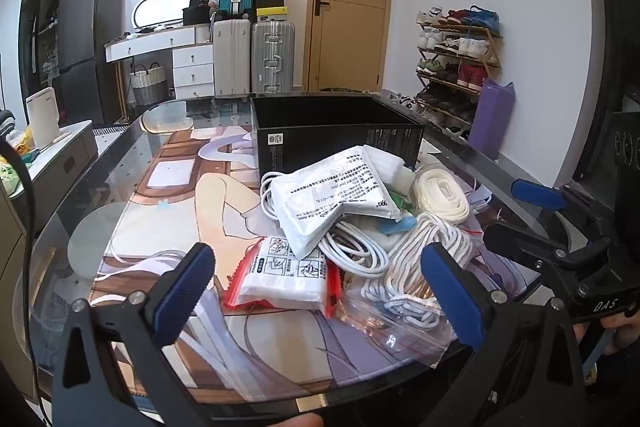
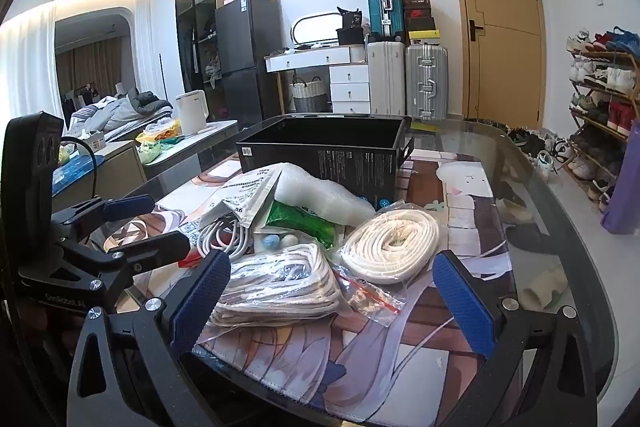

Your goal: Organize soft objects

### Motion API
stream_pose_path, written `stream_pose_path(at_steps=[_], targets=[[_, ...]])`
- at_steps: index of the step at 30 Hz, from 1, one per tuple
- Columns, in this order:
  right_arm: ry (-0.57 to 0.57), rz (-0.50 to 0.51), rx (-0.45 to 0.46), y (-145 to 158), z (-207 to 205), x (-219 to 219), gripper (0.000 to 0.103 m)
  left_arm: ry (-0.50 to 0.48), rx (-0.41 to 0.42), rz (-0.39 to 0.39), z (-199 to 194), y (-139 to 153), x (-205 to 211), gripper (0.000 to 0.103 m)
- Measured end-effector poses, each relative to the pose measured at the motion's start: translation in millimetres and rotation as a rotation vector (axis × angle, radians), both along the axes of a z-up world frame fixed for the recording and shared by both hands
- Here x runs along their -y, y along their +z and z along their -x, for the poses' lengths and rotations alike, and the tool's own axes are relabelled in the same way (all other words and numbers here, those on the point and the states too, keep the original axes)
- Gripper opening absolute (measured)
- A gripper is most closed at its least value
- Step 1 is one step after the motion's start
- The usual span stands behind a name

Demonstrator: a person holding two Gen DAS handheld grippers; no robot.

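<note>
A pile of soft things lies on the glass table (image 1: pixel 100 163): a coil of white rope (image 2: pixel 390 245), a bagged rope bundle (image 2: pixel 276 281), a white printed pouch (image 1: pixel 340 195) and a red-edged bag (image 1: pixel 286 277). Just behind stands an open black box (image 1: pixel 336 131). The left gripper (image 1: pixel 320 291) and right gripper (image 2: pixel 332 303) are both spread wide, holding nothing, near the pile.

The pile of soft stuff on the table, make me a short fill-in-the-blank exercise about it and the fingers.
1. Behind the pile stands an open ___ box.
2. The coiled white rope lies loose, while the other rope bundle sits inside a clear ___ bag.
3. Both the left gripper and right gripper have their fingers ___, holding nothing.

Missing words: black; plastic; open
</note>
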State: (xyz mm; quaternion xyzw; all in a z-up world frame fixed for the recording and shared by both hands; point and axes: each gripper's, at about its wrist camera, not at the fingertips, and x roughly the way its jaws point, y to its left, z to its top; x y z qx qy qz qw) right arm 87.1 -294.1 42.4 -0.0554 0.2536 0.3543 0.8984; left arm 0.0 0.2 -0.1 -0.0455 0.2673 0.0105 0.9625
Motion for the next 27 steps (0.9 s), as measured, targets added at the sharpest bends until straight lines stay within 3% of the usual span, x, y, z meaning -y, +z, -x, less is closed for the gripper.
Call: stream_pose_path(at_steps=[27], targets=[[0.001,-0.011,0.006,1,0,1,0.103,0.001,0.0,0.004,0,-4,-10,0.103]])
